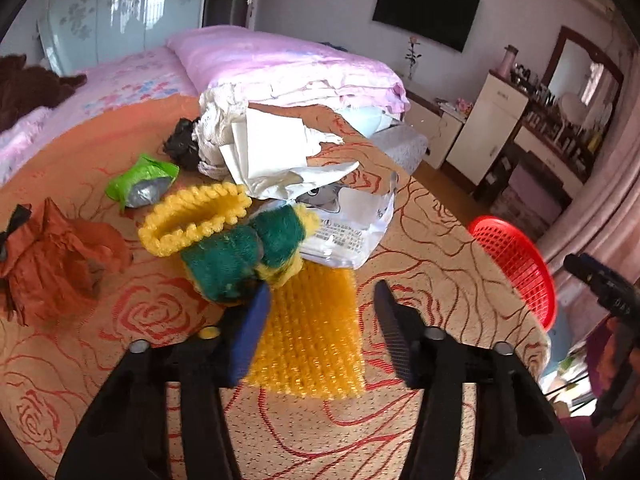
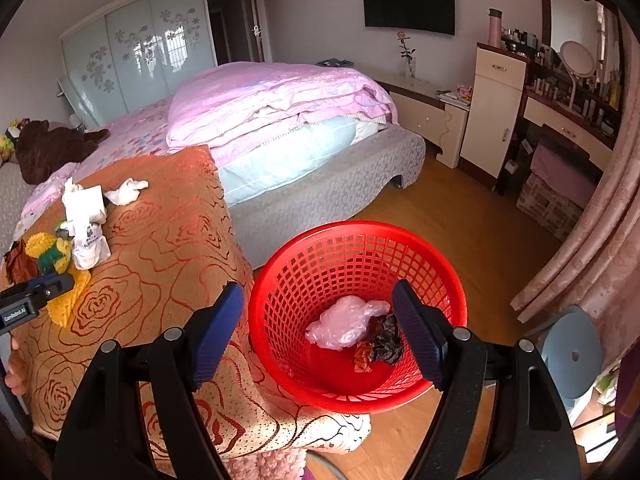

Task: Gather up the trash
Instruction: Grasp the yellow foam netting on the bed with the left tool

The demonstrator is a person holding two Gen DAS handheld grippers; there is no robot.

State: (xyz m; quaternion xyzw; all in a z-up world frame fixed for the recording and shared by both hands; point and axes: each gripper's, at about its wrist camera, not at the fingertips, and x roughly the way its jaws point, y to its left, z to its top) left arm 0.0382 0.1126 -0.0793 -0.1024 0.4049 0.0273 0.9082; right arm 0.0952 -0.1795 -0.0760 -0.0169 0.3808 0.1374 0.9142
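Observation:
My left gripper (image 1: 322, 286) hangs low over the table's rose-patterned cloth (image 1: 432, 248). A yellow knitted mat (image 1: 308, 332) lies between its jaws; the blue left pad is at the mat's edge and the right pad stands clear of it. A yellow-and-green knitted piece (image 1: 232, 240) lies just ahead. Beyond lie a green wrapper (image 1: 142, 180), brown crumpled paper (image 1: 52, 256), white papers (image 1: 272, 152) and a printed white bag (image 1: 348, 236). My right gripper (image 2: 316, 286) is open and empty above the red basket (image 2: 280, 280), which holds a pink plastic bag (image 2: 340, 324) and dark wrappers (image 2: 386, 340).
The basket (image 1: 516, 264) stands on the wood floor (image 2: 460, 220) off the table's right edge. A bed with a pink quilt (image 2: 280, 108) lies behind the table. A blue stool (image 2: 572, 348) and a curtain (image 2: 592, 248) are at the right.

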